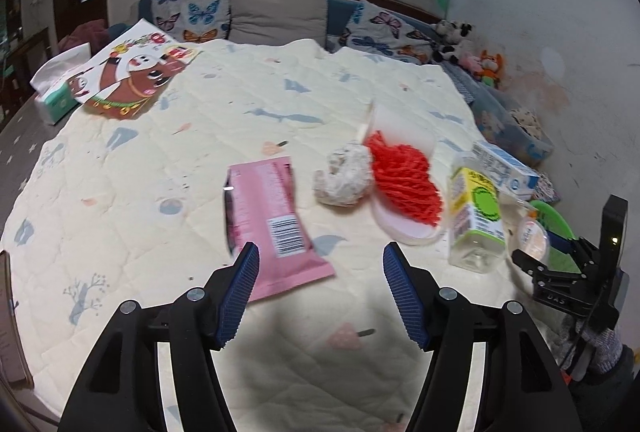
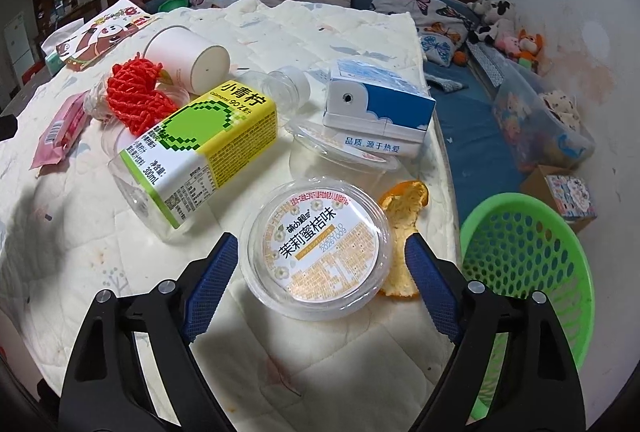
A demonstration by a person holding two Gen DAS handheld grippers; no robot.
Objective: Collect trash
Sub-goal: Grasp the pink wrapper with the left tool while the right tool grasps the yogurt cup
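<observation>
Quilted bed holds scattered trash; the right claw (image 2: 320,268), spread wide, straddles the clear lidded cup (image 2: 318,250) at twelve o'clock, whose slick rim may squirt free toward the green basket (image 2: 560,232) at three o'clock

Bare quilt (image 1: 132,192) left, bottle (image 2: 192,152) blocking carton (image 2: 380,112)

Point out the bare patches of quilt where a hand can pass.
Free: the quilt between the cartoon bag and pink wrapper, and the near strip below the bottle. Crowded: bottle, red net, milk carton, round tub, orange peel.
</observation>
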